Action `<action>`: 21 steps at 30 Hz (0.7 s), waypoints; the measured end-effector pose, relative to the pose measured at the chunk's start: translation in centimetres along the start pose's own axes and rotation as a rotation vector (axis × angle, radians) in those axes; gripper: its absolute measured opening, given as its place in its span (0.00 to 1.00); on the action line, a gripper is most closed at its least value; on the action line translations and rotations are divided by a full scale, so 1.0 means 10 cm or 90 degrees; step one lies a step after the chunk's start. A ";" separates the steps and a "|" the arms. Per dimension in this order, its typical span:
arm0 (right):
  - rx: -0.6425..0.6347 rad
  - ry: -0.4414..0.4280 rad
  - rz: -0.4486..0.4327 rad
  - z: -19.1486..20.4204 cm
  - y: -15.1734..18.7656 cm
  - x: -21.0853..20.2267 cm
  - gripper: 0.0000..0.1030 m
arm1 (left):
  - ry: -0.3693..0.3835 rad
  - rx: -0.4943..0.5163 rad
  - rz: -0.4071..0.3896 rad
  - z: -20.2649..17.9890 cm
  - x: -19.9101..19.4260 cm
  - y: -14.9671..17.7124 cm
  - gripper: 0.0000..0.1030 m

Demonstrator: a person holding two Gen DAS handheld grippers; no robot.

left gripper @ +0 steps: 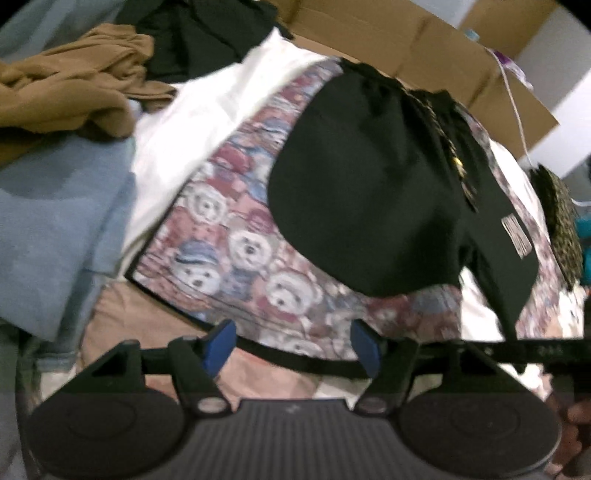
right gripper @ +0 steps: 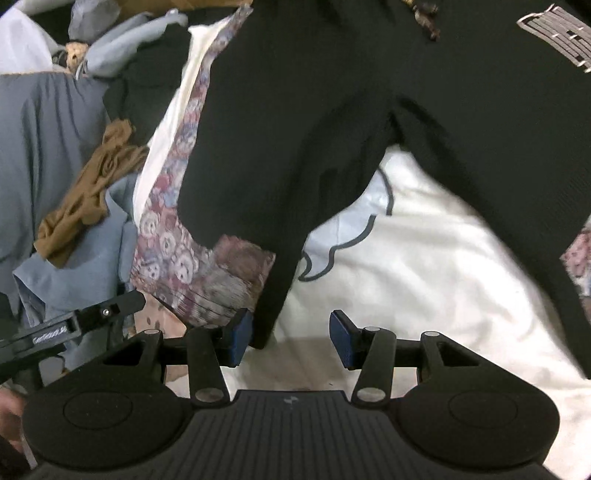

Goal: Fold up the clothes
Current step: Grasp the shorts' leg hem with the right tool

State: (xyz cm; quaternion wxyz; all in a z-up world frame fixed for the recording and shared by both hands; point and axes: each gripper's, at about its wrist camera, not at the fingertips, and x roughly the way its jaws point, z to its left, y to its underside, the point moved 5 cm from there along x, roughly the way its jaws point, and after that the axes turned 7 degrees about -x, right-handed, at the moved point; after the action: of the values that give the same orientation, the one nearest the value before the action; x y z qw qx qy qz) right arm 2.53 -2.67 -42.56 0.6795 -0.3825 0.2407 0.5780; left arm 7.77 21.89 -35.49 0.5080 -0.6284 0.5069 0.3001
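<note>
**Black shorts spread on a teddy-bear cloth, both tools empty**

Clothes cover the whole surface in front of me, with brown cardboard (left gripper: 388, 40) rising behind the pile. My left hand-held gripper (left gripper: 291, 345) hangs low over the near edge of the teddy-bear print cloth (left gripper: 236, 243), its blue pads (left gripper: 223, 341) spread wide apart and gripping nothing. My right hand-held gripper (right gripper: 291, 341) is spread about as wide; its left pad (right gripper: 240, 341) sits just beside the hem of one leg of the black shorts (right gripper: 332, 129), but I cannot tell whether it touches the fabric. Nothing is pinched between the fingers.

One pair of black shorts (left gripper: 365, 192) lies flat on the bear cloth, waistband away from me, two legs pointing toward me, with one pale printed patch (right gripper: 557, 37) on one leg. Under it, through the right camera, lies one white fabric (right gripper: 424, 258) with a pale blue cloud-like shape.

Off to my left I count one crumpled tan garment (left gripper: 70, 92), one light blue garment (left gripper: 62, 221), and one more dark piece (left gripper: 192, 33) heaped behind them.
</note>
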 end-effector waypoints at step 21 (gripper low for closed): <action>-0.021 0.015 0.027 0.29 -0.16 0.35 0.50 | -0.037 -0.060 0.002 0.27 0.07 0.23 0.69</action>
State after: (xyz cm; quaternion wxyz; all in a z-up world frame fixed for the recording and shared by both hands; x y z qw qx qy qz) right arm 4.55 1.74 -43.14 0.6578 -0.3949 0.2470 0.5918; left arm 6.14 24.28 -37.66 0.4917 -0.6419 0.4783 0.3425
